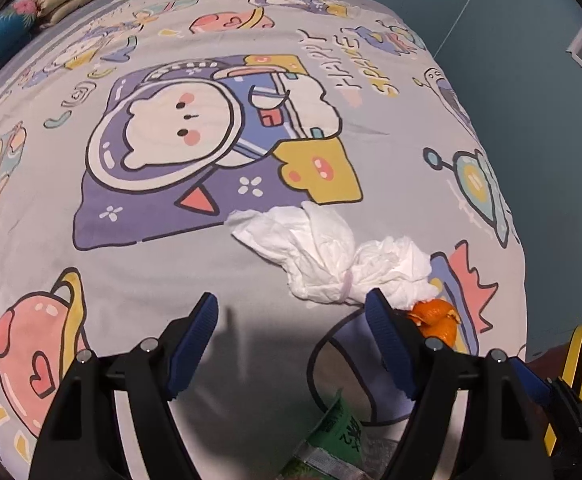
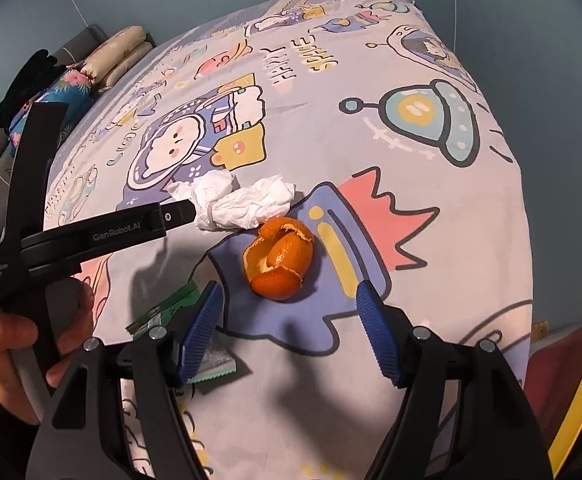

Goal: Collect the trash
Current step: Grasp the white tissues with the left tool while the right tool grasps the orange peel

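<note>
Trash lies on the bed [image 1: 219, 272]: crumpled tissues [image 1: 331, 256], an orange peel [image 2: 279, 258] touching their near edge, and a green wrapper [image 1: 335, 436]. Our left tongs [image 1: 291, 312] stand released and empty, the tissues just past their right fingertip, the wrapper below between the fingers. Our right tongs [image 2: 289, 300] gape empty, the peel just ahead of their gap.

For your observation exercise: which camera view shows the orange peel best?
The right wrist view: the orange peel lies whole and unobstructed ahead of the open right gripper. The left wrist view shows only a sliver behind a finger.
</note>
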### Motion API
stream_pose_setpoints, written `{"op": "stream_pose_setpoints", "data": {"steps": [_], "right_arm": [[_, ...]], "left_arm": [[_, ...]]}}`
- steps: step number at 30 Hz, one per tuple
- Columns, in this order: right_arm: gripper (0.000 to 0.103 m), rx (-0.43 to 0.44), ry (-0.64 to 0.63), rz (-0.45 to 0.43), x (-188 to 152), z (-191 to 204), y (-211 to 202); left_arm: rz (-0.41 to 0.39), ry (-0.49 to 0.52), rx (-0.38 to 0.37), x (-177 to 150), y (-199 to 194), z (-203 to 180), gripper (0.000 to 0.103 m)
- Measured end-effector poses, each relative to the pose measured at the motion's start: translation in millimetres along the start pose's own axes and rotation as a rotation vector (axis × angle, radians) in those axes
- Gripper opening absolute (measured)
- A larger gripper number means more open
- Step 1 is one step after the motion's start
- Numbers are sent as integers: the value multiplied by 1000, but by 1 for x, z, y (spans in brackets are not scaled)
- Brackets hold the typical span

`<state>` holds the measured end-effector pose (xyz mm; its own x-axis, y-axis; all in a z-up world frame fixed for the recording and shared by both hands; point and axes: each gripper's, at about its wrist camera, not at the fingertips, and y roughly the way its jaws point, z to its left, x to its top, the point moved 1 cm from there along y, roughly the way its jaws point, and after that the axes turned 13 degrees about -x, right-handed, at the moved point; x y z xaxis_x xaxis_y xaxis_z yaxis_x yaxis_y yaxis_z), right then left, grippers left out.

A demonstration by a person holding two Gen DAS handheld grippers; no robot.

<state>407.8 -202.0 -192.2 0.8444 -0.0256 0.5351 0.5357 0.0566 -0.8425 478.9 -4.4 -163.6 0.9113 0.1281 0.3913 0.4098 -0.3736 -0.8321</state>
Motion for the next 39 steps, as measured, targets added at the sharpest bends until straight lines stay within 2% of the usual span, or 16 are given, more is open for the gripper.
{"op": "stream_pose_setpoints", "data": {"steps": [5, 11, 23, 27, 31, 32, 34, 35, 36, 39], "right_arm": [[66, -9, -4, -10, 5, 3, 8], [66, -31, -3, -7, 9, 5, 20], [65, -72, -21, 17, 14, 14, 49], [58, -85, -24, 16, 16, 17, 55], [46, -103, -29, 37, 17, 18, 64], [43, -100, -28, 43, 17, 18, 66], [38, -106, -29, 48, 16, 19, 68], [30, -106, -34, 46, 17, 21, 69], [27, -105, -37, 42, 17, 22, 68], [24, -107, -31, 41, 17, 21, 70]], "left_arm": [[10, -8, -10, 0, 9, 2, 73], [28, -71, -52, 4, 25, 12, 72], [34, -57, -94, 14, 41, 14, 72], [25, -38, -90, 14, 42, 10, 71], [13, -41, -96, 15, 43, 8, 56], [14, -28, -95, 14, 44, 5, 49], [14, 8, -75, 10, 47, -3, 42], [10, 21, -66, 8, 48, -6, 37], [7, 24, -69, 7, 49, -8, 35], [-8, -4, -92, 6, 47, -4, 28]]}}
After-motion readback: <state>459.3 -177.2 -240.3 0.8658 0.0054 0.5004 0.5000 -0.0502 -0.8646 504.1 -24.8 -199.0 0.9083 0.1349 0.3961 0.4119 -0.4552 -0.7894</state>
